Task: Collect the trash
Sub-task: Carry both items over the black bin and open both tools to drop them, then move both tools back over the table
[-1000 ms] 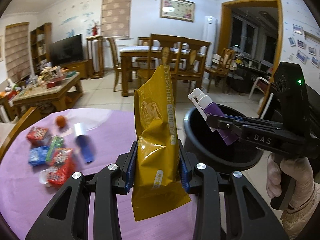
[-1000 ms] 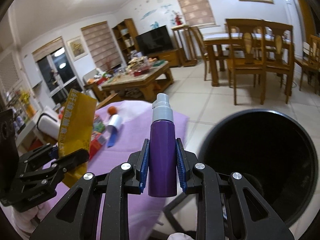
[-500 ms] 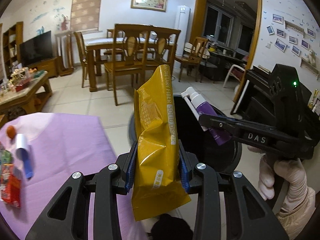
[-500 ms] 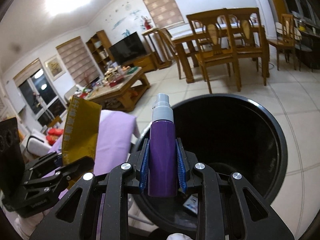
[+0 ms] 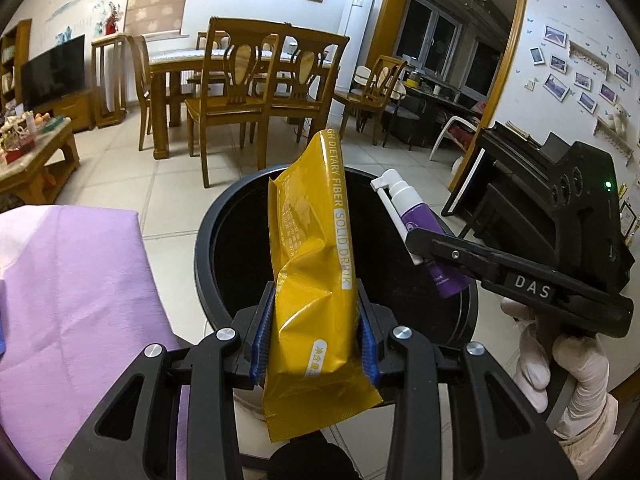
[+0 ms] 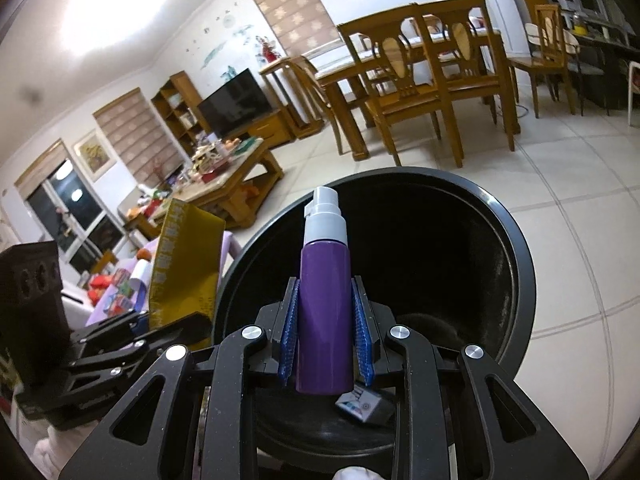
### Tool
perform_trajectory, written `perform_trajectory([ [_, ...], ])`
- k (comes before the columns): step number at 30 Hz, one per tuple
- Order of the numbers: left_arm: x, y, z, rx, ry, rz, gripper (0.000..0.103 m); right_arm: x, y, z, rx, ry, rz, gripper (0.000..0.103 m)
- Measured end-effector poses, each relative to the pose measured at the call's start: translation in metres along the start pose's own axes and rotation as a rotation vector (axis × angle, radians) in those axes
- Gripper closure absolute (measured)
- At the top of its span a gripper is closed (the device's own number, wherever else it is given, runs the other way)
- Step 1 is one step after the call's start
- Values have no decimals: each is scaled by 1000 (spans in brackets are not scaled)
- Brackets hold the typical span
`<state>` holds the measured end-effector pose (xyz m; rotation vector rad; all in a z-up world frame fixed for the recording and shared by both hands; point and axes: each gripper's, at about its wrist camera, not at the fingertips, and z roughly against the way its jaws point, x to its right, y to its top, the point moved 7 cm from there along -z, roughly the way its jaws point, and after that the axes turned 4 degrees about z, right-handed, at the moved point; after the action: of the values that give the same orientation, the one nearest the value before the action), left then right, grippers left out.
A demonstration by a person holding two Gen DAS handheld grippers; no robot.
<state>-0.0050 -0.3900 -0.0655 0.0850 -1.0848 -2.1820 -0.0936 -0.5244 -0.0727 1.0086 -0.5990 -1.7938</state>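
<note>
Yellow pouch [image 5: 316,280] clamped between fingers [image 5: 262,332] (over bin [image 5: 208,240]).

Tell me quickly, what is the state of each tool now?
Left tool: closed on the yellow foil drink pouch.
Right tool: closed on the purple plastic spray bottle.

The yellow sachet [image 5: 316,292] looks like glossy, crinkled foil. The purple spray bottle [image 6: 325,316] is smooth matt plastic. The bin [image 6: 516,264] is glossy black plastic; the worktop [image 5: 76,280] wears matt lilac cloth.
</note>
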Motion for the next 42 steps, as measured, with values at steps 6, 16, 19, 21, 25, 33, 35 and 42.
perform_trajectory([
  [6,1,3,-8,-10,-9,11,67,7,-2,-3,-7,1,-15,77],
  [16,2,3,-31,-48,-12,9,66,9,1,-14,-24,-15,-36,77],
  [19,1,1,-34,-56,-11,15,65,9,1,-14,-23,-25,-43,77],
  [21,1,1,-33,-50,-10,18,65,9,0,-15,-21,-27,-47,77],
  [25,0,1,-27,-35,-9,15,51,5,0,-13,-13,-34,-45,77],
  [33,1,6,-5,30,8,7,22,-4,5,-9,9,-39,-33,66],
  [35,-1,7,3,47,11,14,19,-9,5,-7,14,-37,-26,59],
  [42,-33,8,38,103,55,57,11,-38,11,-11,14,-15,18,48],
])
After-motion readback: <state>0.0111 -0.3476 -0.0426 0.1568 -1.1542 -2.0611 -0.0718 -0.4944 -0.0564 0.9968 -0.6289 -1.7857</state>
